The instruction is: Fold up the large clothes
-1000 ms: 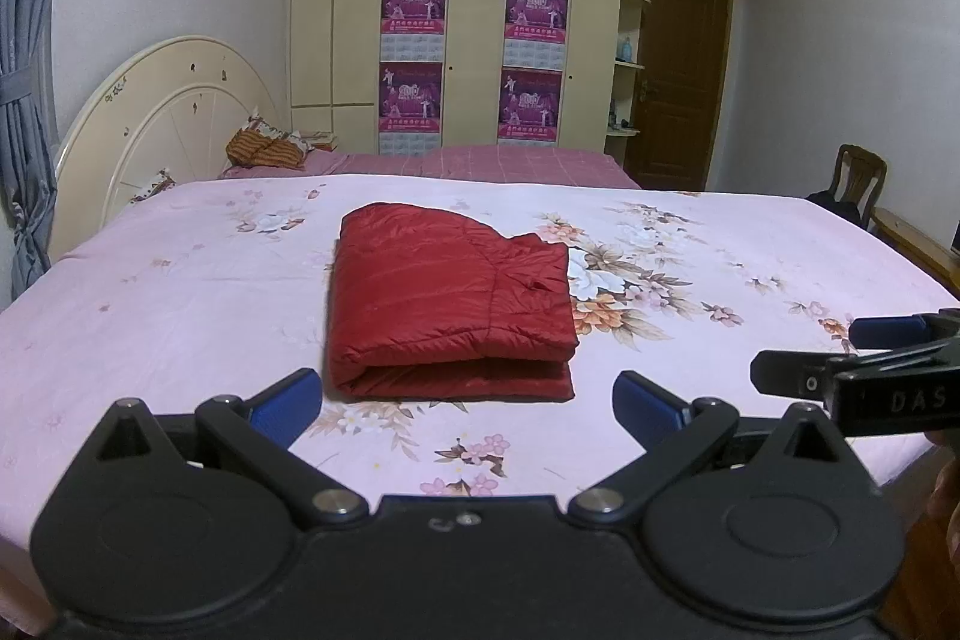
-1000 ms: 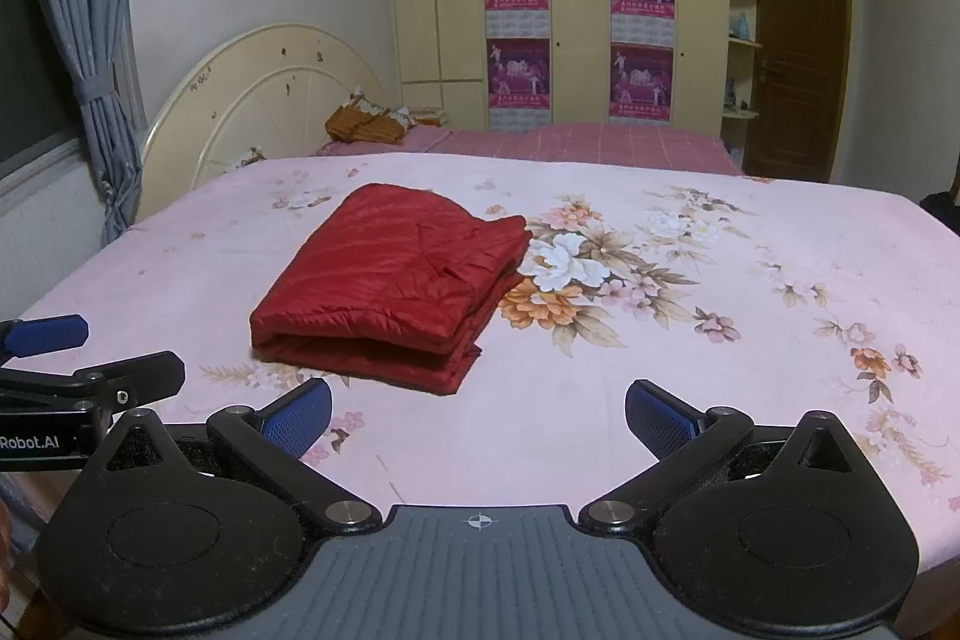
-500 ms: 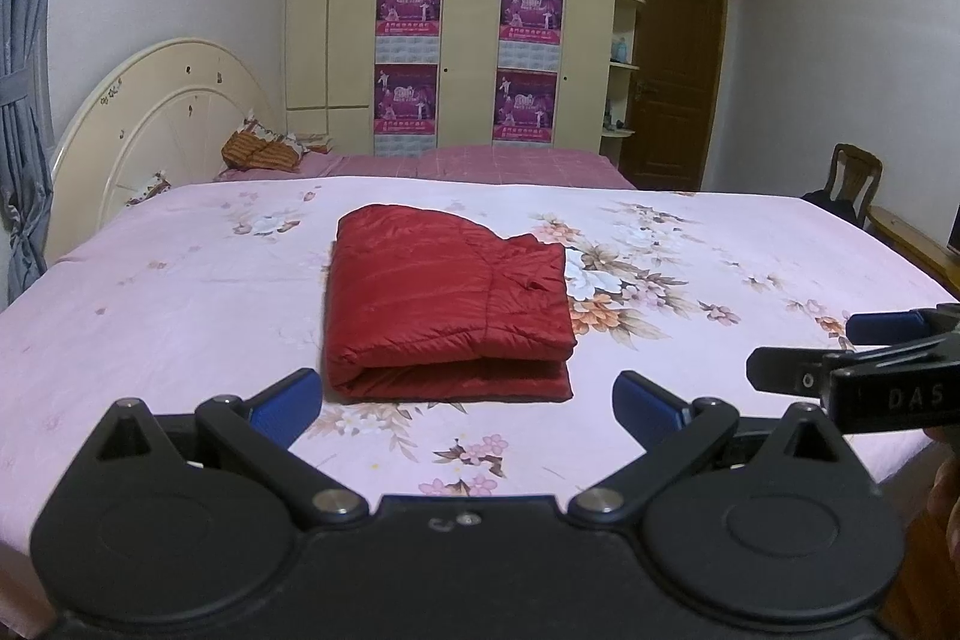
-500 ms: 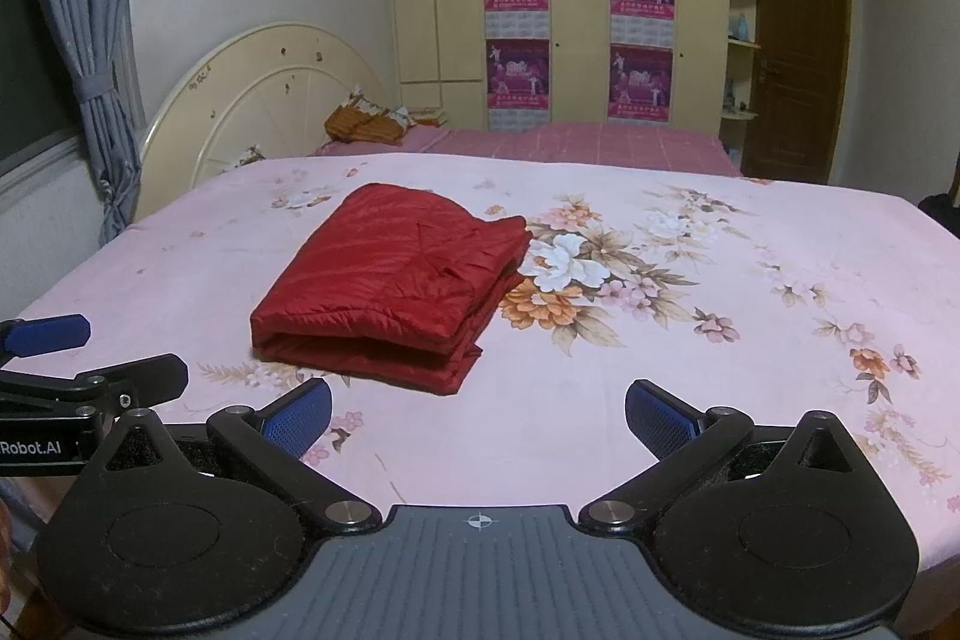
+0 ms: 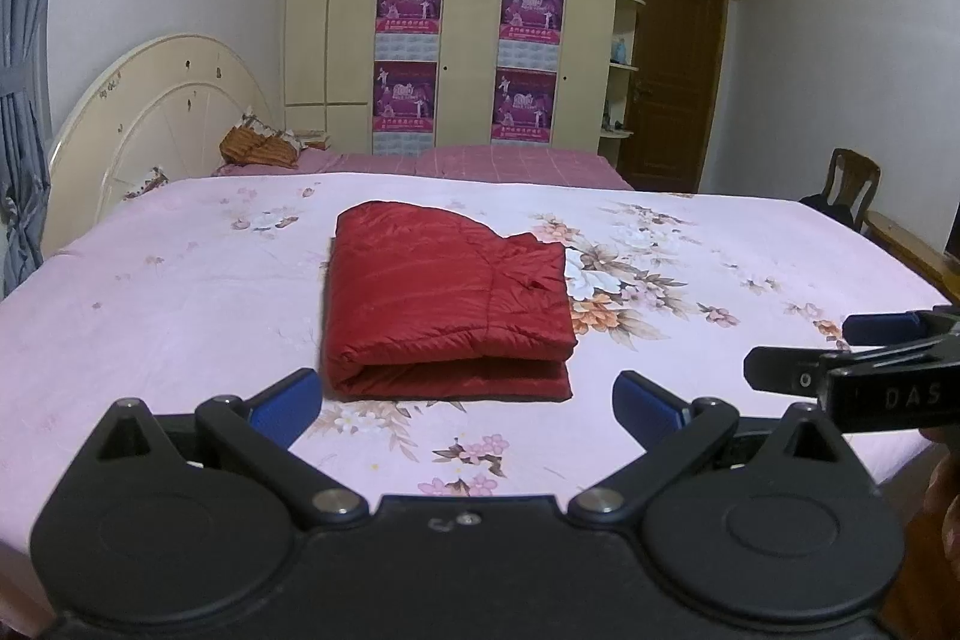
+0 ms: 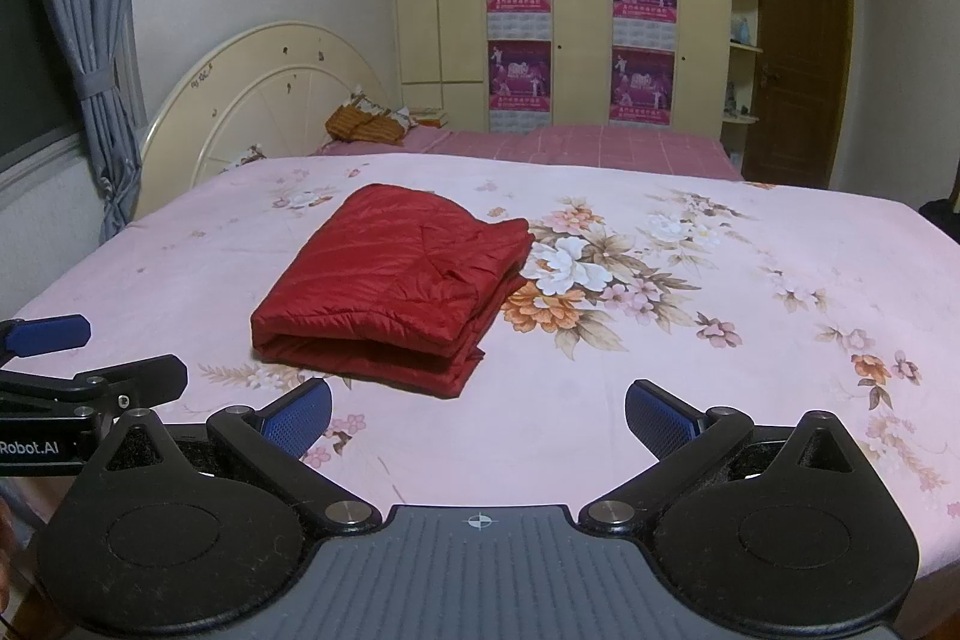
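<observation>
A red quilted jacket [image 5: 447,301] lies folded into a thick rectangle on the pink floral bed sheet [image 5: 150,304]. It also shows in the right wrist view [image 6: 399,286]. My left gripper [image 5: 467,400] is open and empty, held just short of the jacket's near folded edge. My right gripper [image 6: 478,415] is open and empty, back from the jacket's near right corner. Each gripper shows at the edge of the other's view: the right one [image 5: 840,358] and the left one [image 6: 78,358].
A cream headboard [image 5: 156,124] stands at the left with an orange bundle [image 5: 252,148] beside it. A wardrobe with purple posters [image 5: 408,58] and a brown door [image 5: 672,82] are behind. A wooden chair [image 5: 849,181] stands at the right.
Both grippers stay open and empty. The left wrist view has drifted slightly; the jacket has not moved.
</observation>
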The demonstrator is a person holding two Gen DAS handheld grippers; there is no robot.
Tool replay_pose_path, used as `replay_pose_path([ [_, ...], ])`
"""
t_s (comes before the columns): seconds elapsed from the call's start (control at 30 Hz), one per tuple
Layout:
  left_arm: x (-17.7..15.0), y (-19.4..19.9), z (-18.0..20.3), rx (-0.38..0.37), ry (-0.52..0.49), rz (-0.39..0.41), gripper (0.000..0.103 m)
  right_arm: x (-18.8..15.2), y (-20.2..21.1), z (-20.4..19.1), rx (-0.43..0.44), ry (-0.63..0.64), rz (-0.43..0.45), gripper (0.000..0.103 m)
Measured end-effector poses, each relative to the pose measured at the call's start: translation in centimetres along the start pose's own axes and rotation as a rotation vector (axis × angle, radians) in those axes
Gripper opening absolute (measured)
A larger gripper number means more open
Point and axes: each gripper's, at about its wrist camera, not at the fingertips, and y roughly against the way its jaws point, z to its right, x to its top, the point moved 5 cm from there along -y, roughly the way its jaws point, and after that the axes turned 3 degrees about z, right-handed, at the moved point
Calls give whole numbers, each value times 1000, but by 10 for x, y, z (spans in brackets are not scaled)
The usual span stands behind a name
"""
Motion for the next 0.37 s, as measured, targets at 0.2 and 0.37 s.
replay_pose_path([
  [0.2, 0, -1, -1, 2, 2, 4, 103, 0, -1, 0, 1, 1, -1, 103],
  [0.37, -1, -2, 1, 0, 4, 1, 103, -1, -2, 0, 12, 4, -2, 103],
])
